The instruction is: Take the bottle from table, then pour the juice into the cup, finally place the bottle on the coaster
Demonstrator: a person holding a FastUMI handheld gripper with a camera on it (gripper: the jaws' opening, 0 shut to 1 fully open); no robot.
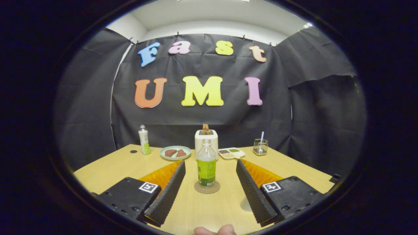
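Tongs wide open, bottle dead ahead

Tongs (209, 176) gape, gripping nothing. Bottle (206, 163) stands upright just ahead, centred between the two fingers, touching neither, already resting on the coaster (207, 188) on the bench (107, 166). Its long axis is vertical. Task looks finished.

A light wooden tabletop (107, 168) carries a coaster (207, 188) under a juice bottle (206, 163). Farther back stand a white bottle (144, 139), plate (175, 152), toaster (206, 138), snack tray (231, 152) and wire cup (260, 147).
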